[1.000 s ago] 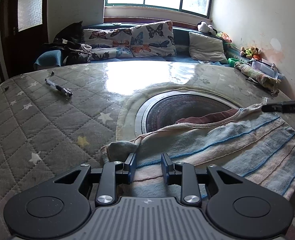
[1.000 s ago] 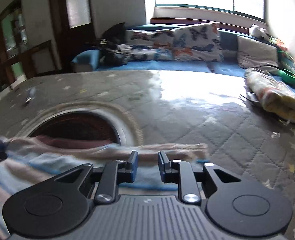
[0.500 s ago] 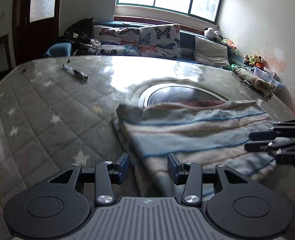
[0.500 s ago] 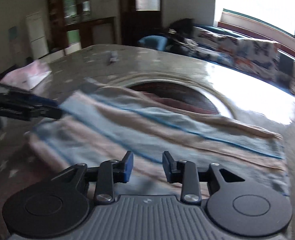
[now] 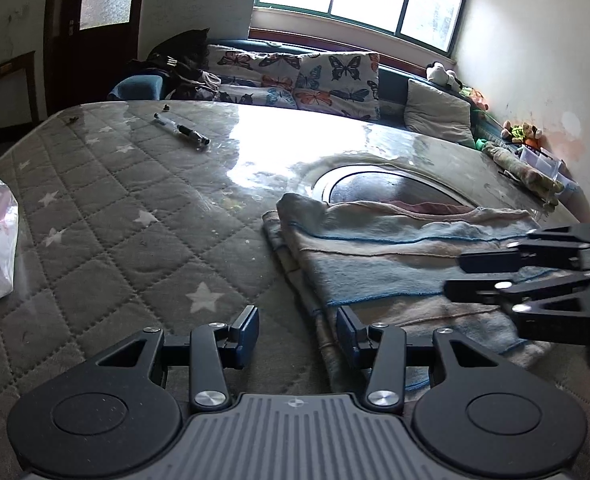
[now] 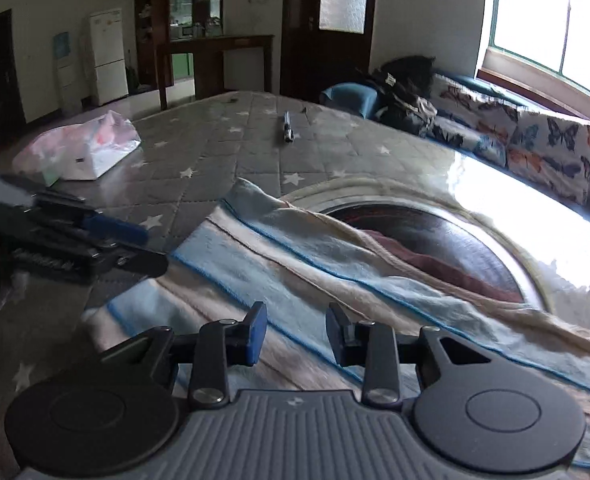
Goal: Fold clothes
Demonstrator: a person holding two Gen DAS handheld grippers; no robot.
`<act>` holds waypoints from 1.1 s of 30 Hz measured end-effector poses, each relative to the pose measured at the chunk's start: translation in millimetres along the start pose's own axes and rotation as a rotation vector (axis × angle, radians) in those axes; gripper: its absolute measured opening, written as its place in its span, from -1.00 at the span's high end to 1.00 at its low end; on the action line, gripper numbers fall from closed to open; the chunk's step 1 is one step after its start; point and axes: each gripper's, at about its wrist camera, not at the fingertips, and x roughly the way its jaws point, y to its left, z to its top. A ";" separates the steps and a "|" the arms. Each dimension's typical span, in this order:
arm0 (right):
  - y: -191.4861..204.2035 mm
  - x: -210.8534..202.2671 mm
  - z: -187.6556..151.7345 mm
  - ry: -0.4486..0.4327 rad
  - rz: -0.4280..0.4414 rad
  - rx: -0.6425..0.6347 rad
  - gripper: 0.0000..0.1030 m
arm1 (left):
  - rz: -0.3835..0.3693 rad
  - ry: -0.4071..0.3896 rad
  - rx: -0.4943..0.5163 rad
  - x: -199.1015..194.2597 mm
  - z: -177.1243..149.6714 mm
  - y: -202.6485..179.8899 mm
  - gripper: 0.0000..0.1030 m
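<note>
Left wrist view: my left gripper and right gripper both hang apart and empty over the striped towel, which lies folded over, probably once, on the quilted table, freeing me to regrip.

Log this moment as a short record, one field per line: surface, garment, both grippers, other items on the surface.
surface: grey quilted star-print cover with a round dark inset
garment: striped blue and beige cloth, lying folded, partly over the inset
left gripper: open, nothing between its jaws, at the cloth's near left edge
right gripper: open, over the cloth, not gripping it
other items: pen; white plastic bag
</note>
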 end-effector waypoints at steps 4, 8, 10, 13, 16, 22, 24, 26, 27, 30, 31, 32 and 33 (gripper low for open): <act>21.1 7.0 -0.3 0.010 0.062 -0.033 0.37 | 0.004 -0.005 -0.001 -1.4 2.1 4.0 0.12; 50.7 -0.7 -4.4 -0.004 0.130 -0.118 0.38 | 0.009 -0.007 -0.012 -0.4 6.9 8.9 0.12; 65.3 -4.3 -6.8 -0.009 0.154 -0.168 0.38 | 0.005 -0.015 -0.014 -0.7 10.2 8.8 0.12; 77.8 -3.8 -11.3 -0.019 0.154 -0.223 0.38 | -0.007 -0.025 -0.016 0.8 17.8 5.2 0.12; 78.9 -3.5 -11.6 -0.022 0.155 -0.218 0.38 | -0.016 -0.034 -0.005 6.9 27.3 -2.7 0.12; 80.7 -4.3 -12.3 -0.016 0.166 -0.221 0.37 | 0.015 -0.019 -0.032 31.3 44.4 -6.8 0.12; 79.3 -5.1 -12.2 -0.018 0.170 -0.213 0.38 | 0.033 -0.001 -0.068 35.4 45.6 -1.9 0.13; 76.6 -9.0 -11.2 -0.022 0.178 -0.205 0.38 | 0.033 0.011 -0.096 32.5 41.8 3.8 0.14; 74.8 -10.8 -11.1 -0.023 0.183 -0.200 0.38 | 0.032 0.013 -0.102 28.7 38.8 6.5 0.14; 67.8 -14.6 -11.0 -0.020 0.194 -0.178 0.38 | 0.016 0.014 -0.128 13.4 28.8 11.9 0.15; 64.8 -15.6 -10.8 -0.019 0.196 -0.165 0.38 | 0.009 0.017 -0.141 8.5 25.1 13.0 0.15; 61.7 -16.6 -10.6 -0.018 0.198 -0.152 0.38 | 0.001 0.020 -0.156 3.8 21.4 13.9 0.15; 58.3 -17.7 -10.3 -0.018 0.198 -0.138 0.38 | -0.007 0.024 -0.170 -0.9 17.6 14.7 0.15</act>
